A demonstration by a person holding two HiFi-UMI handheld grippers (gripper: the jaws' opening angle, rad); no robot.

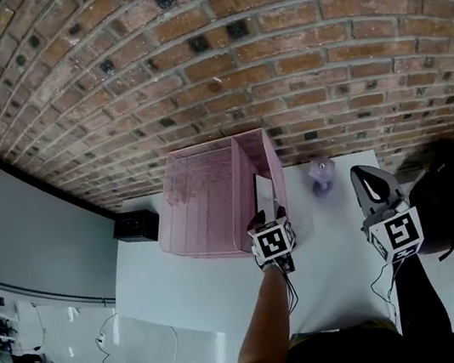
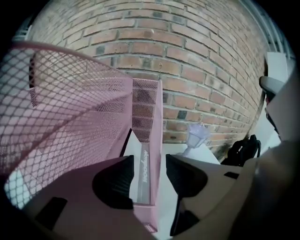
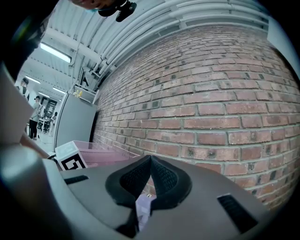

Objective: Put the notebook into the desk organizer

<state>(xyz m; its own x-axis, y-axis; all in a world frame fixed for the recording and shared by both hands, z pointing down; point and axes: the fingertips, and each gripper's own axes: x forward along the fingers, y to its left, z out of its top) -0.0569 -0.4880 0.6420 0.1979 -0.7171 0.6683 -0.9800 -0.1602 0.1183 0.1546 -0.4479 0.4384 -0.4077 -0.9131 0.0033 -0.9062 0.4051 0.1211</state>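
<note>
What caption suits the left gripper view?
Open left gripper astride the notebook standing in the pink mesh desk organizer.

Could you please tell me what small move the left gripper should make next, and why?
Probably draw the left gripper straight back, clear of the notebook. Its jaws stand apart on either side of the notebook without pressing it, and the notebook already stands in the rightmost slot of the organizer.

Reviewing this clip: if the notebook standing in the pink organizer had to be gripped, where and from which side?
Pinch the notebook across its thin near edge, coming from the open front of the organizer: it stands upright in the narrow right slot, mesh walls flanking its broad faces.
</note>
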